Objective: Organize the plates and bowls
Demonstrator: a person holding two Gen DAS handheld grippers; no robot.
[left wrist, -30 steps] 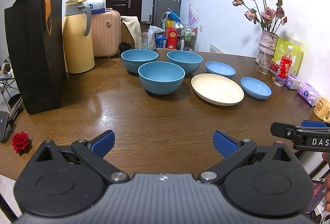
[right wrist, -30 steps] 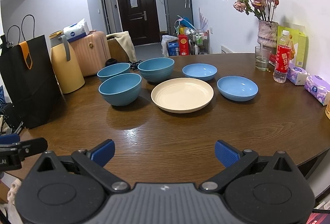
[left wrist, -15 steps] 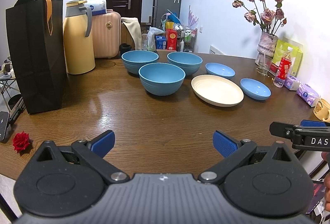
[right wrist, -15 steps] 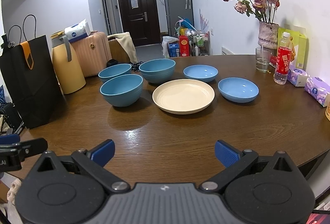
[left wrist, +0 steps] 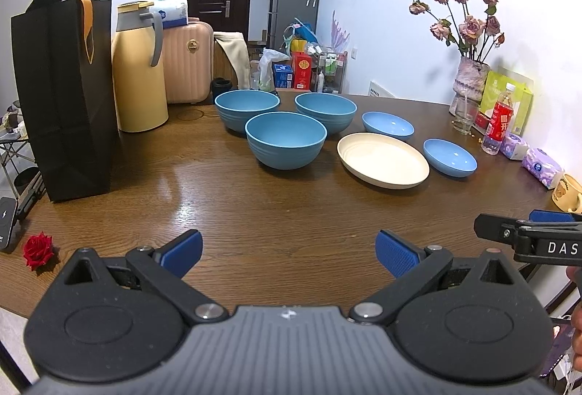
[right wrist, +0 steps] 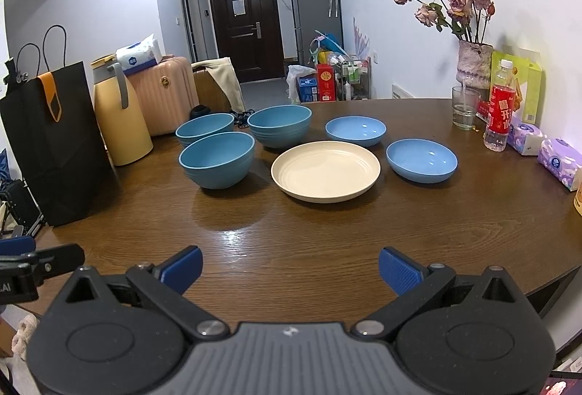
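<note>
- Grippers first: my left gripper [left wrist: 287, 247] and right gripper [right wrist: 290, 266] sat at the bottom of their frames, jaws spread wide, gripping nothing.
- Mid-frame on the wooden table [right wrist: 327, 249], I saw the cream plate [right wrist: 325, 170], with the nearest deep blue bowl [right wrist: 217, 159] left of it.
- Right of it lay a shallow blue dish [right wrist: 422, 160].
- Farther up were two more deep bowls [right wrist: 279, 125] and a second shallow dish [right wrist: 355, 130].

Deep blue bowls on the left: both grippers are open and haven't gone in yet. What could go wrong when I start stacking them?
The three deep bowls sit close together, so an open finger may nudge a neighbour. The cream plate lies right beside the front bowl and could get bumped. Swinging wide right risks the glass and red-labelled bottle.
</note>
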